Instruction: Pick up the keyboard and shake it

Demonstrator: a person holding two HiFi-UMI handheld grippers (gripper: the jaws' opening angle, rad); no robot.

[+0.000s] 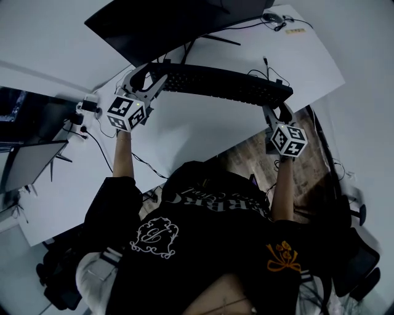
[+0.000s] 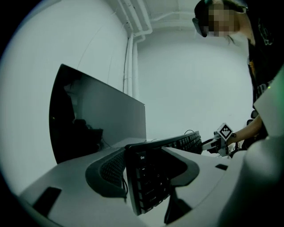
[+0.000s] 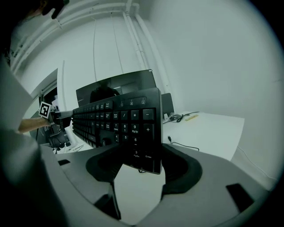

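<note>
Both my arms reach forward, left gripper (image 1: 149, 83) and right gripper (image 1: 277, 114) each clamped on one keyboard (image 1: 228, 84) end, pointing slightly down.

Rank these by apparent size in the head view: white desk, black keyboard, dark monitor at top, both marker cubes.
1. white desk
2. dark flat monitor, partly cropped
3. long black keyboard
4. left marker cube and right marker cube: look alike

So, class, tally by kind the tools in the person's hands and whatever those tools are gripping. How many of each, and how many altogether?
grippers: 2 (left gripper, right gripper)
keyboard: 1, clamped at each end and lifted clear of the desk
total: 3
</note>
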